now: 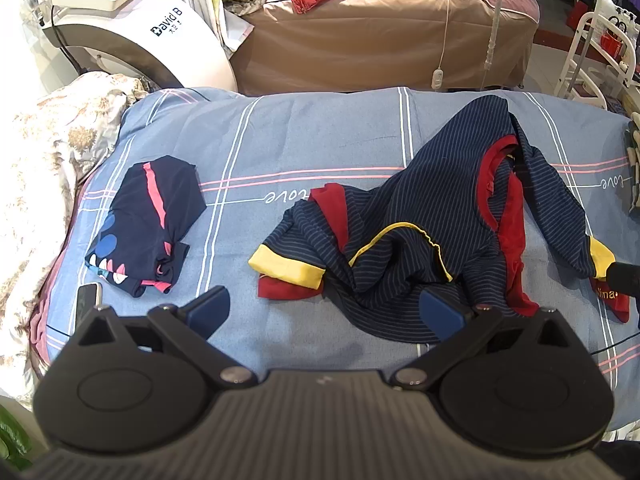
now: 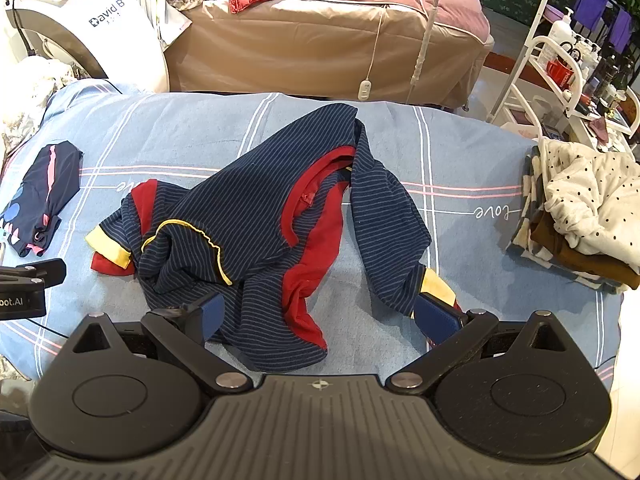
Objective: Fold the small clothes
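A crumpled navy striped baby garment (image 1: 432, 216) with red lining and yellow cuffs lies unfolded on the blue plaid bed sheet (image 1: 304, 144); it also shows in the right wrist view (image 2: 256, 216). A folded navy garment with pink trim (image 1: 148, 220) lies to its left, also seen in the right wrist view (image 2: 44, 196). My left gripper (image 1: 324, 312) is open and empty, hovering at the garment's near edge. My right gripper (image 2: 320, 316) is open and empty, its fingers straddling the garment's lower hem and a yellow cuff (image 2: 438, 286).
A pile of folded and loose clothes (image 2: 584, 208) sits at the sheet's right edge. A phone (image 1: 88, 296) lies near the folded garment. A brown massage bed (image 1: 380, 40), a white machine (image 1: 132, 20) and a white trolley (image 2: 560, 72) stand behind.
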`<state>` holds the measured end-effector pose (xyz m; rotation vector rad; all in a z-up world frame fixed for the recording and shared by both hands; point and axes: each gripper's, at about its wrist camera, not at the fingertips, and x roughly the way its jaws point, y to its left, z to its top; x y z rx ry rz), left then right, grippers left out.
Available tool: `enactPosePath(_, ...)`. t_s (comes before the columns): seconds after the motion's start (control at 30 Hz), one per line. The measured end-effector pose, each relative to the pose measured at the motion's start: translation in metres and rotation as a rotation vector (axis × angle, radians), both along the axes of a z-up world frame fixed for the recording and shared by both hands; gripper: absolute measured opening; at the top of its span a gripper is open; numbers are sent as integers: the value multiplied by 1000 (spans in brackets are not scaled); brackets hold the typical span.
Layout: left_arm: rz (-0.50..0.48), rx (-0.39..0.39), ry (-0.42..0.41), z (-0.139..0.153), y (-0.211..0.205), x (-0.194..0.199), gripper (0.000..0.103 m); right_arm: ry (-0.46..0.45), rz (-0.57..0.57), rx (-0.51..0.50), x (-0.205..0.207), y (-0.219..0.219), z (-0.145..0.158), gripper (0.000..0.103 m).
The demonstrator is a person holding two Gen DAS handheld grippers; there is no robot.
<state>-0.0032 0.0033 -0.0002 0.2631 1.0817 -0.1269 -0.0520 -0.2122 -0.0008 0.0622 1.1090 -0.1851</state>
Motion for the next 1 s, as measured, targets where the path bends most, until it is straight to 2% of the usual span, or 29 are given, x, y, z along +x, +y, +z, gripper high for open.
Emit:
enactPosePath(0.43,2,-9,10,0,0,0,103,1,-2,5,-2,2,0,103)
enactPosePath(0.63,1,-18,42,-5,1,-3,103,5,-4,17,-2,0,0,103)
enactPosePath(0.77,2,-38,140,-6,2,-3,103,7,-12,29,-2,-3,-2,103)
enactPosePath(0.9,4,-50,164,-9,3,-5,103,-12,-20,54,-5,-9,-6,103)
enactPosePath(1.0,-21,-48,150,-16,0,-9,103,-62,-11,71,-10,-15,-8,103)
